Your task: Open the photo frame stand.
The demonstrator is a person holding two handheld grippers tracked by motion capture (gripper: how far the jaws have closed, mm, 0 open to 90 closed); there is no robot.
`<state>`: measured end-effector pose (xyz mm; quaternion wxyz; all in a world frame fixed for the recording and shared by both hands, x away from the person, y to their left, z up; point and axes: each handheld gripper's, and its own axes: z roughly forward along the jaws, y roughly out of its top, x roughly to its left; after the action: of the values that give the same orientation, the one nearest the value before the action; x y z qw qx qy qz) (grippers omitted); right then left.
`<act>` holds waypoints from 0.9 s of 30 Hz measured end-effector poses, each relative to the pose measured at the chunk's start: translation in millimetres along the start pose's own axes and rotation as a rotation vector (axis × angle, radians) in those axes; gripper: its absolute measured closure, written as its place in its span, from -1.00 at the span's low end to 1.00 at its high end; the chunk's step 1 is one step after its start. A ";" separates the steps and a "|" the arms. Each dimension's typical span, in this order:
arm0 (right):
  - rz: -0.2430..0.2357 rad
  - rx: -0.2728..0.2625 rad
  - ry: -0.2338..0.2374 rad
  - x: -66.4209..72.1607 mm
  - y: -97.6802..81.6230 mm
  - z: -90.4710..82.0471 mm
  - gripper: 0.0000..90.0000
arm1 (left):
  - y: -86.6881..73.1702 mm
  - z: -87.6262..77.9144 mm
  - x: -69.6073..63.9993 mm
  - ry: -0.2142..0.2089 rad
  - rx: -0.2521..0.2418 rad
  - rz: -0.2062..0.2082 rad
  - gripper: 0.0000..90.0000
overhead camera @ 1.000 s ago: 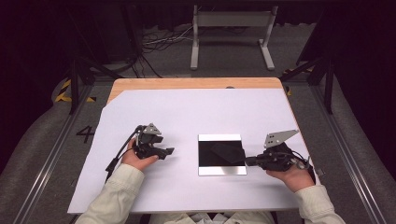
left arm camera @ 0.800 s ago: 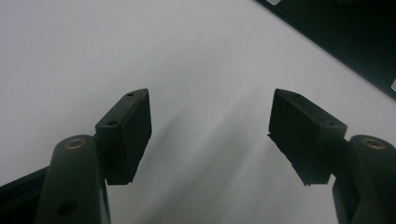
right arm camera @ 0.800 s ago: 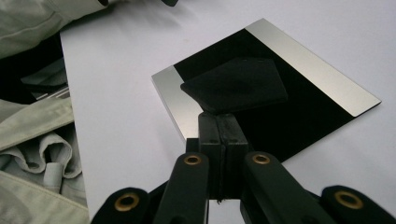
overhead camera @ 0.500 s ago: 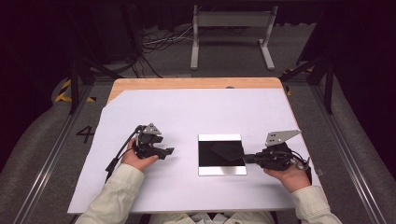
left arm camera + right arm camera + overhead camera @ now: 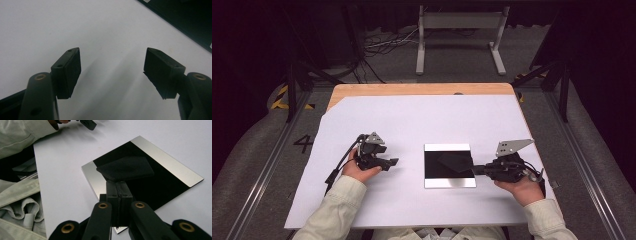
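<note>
A square mirror-like plate (image 5: 449, 181) (image 5: 165, 160) lies flat on the white sheet, right of centre. On its dark reflecting face rests a flat piece of dark cloth (image 5: 454, 161) (image 5: 126, 167). My right gripper (image 5: 474, 169) (image 5: 116, 183) reaches in level from the plate's right edge, jaws pressed together on the near corner of that cloth. My left gripper (image 5: 392, 162) (image 5: 112, 62) sits left of the plate, a short way off it, pointing toward it. Its jaws stand wide apart over bare white sheet with nothing between them.
The white sheet (image 5: 412, 120) covers most of a wooden table whose edge (image 5: 422, 89) shows at the back. A metal stand (image 5: 459, 30) and cables lie on the floor behind. A pale sleeve (image 5: 17, 135) and the other gripper (image 5: 87, 123) appear in the right gripper view.
</note>
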<state>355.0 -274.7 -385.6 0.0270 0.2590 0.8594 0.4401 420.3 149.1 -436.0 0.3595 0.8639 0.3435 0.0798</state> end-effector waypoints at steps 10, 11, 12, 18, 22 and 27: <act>-0.017 0.043 -0.028 -1.4 1.5 -6.7 0.97 | -0.5 -0.1 0.3 0.000 0.004 0.001 -0.32; -0.017 0.045 -0.033 -1.5 1.8 -7.9 0.96 | -0.4 -0.1 0.2 0.001 0.003 -0.001 -0.32; -0.020 0.050 -0.047 -1.3 2.2 -9.0 0.96 | -0.3 -0.2 0.3 0.000 0.004 0.001 -0.32; 0.024 0.051 -0.091 -0.6 6.4 -14.8 0.86 | -0.6 0.9 0.2 0.000 0.006 -0.002 -0.32; 0.067 0.048 -0.116 0.0 9.0 -18.4 0.83 | -0.5 0.9 0.5 0.001 0.008 0.003 -0.32; 0.089 0.044 -0.142 1.2 11.9 -21.2 0.78 | -0.7 1.0 -0.3 0.000 0.003 -0.002 -0.32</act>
<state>353.1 -284.2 -363.2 0.0629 0.3279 0.8524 0.4024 420.1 148.7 -437.2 0.3583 0.8640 0.3447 0.0791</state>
